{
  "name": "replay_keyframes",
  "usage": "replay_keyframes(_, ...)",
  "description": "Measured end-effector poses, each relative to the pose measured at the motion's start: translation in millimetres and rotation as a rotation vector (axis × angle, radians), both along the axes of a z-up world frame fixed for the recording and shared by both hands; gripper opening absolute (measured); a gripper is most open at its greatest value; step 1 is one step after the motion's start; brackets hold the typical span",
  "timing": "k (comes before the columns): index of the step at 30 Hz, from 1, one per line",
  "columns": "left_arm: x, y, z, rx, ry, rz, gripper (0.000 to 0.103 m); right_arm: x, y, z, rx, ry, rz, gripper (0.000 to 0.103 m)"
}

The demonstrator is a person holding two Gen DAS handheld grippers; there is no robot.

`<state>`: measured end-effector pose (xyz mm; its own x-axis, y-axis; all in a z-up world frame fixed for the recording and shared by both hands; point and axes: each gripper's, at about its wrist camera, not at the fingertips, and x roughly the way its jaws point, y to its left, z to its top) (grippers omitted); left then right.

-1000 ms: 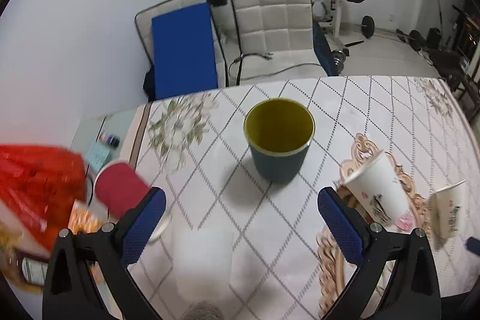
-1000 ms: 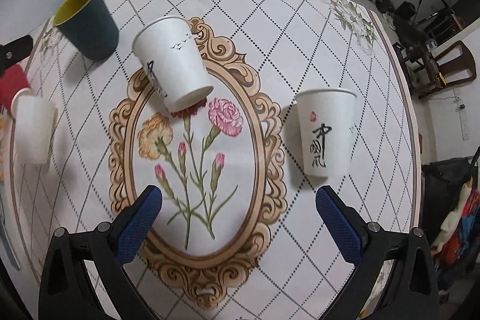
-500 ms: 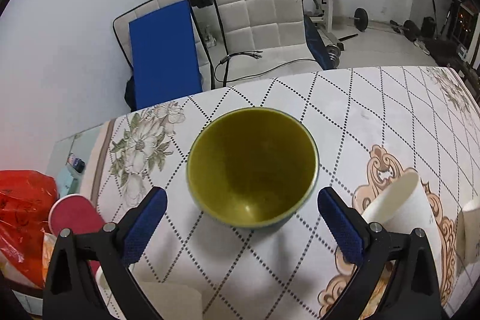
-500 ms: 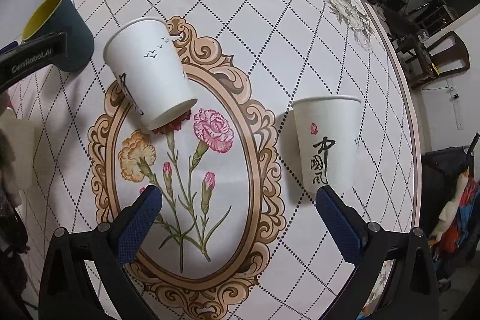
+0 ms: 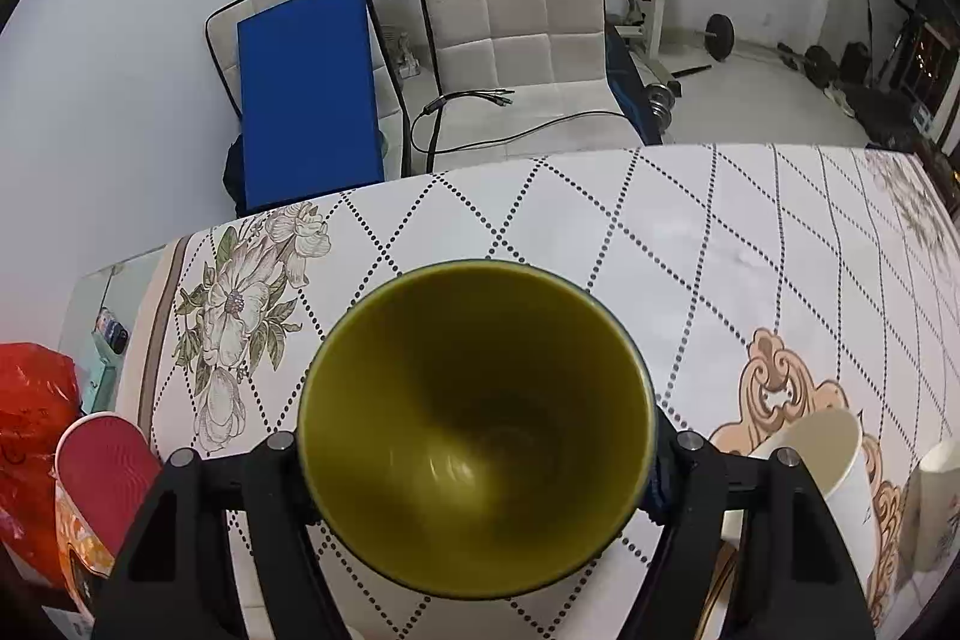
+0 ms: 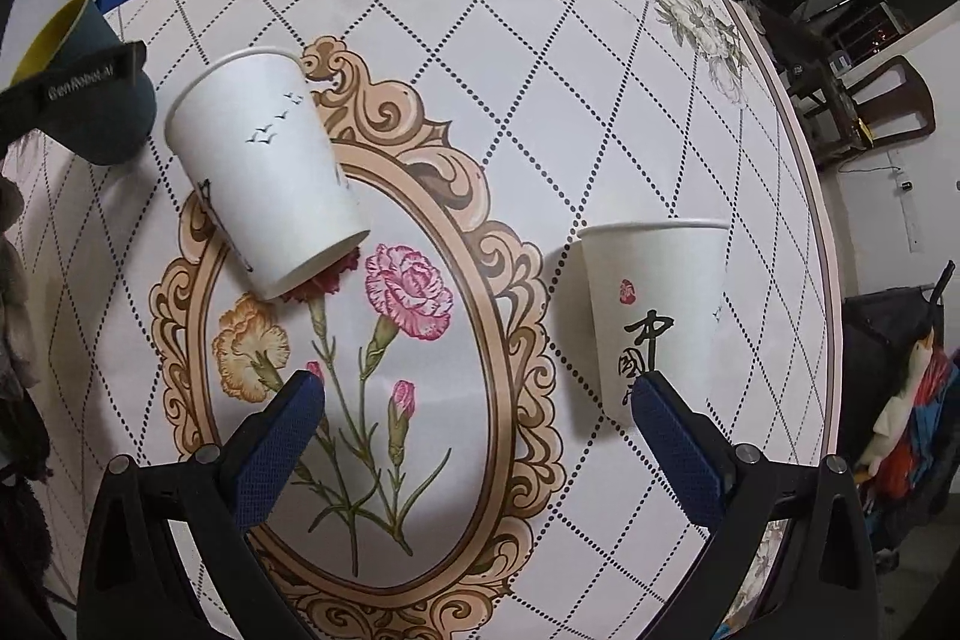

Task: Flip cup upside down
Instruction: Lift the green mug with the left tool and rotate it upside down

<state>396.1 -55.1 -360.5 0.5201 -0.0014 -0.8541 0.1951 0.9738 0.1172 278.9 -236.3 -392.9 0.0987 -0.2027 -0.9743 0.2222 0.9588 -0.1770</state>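
Observation:
A dark teal cup with a yellow-green inside (image 5: 474,430) stands upright, mouth up, and fills the space between my left gripper's fingers. The left gripper (image 5: 477,466) has closed in against its sides. The same cup shows at the far left of the right wrist view (image 6: 90,94) with a black finger (image 6: 78,85) across it. My right gripper (image 6: 474,436) is open and empty above the flower print. A white paper cup with birds (image 6: 264,166) and a white paper cup with black characters (image 6: 654,310) stand upright on the table.
The table has a diamond-pattern cloth (image 6: 480,40) with an oval flower print. A red cup (image 5: 102,466) and a red bag (image 5: 30,430) sit at the left edge. Chairs (image 5: 510,40) and gym weights stand behind the table. The table's right edge (image 6: 822,280) is close.
My left gripper moved forward around the teal cup and closed from wide open onto its sides. My right gripper drifted slightly nearer the table, still open.

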Motion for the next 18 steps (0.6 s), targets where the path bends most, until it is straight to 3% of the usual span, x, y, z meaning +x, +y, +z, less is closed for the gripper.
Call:
replay_keyframes(11, -5.9, -3.3, 3.3, 0.000, 0.003, -0.003, 0.070, 0.6, -12.8, 1.4, 0.010, -0.006, -0.002, 0.103)
replay_keyframes(18, -19.6, 0.1, 22.4, -0.013, -0.019, 0.005, 0.069, -8.3, -14.4, 10.4, 0.022, -0.023, 0.001, 0.103)
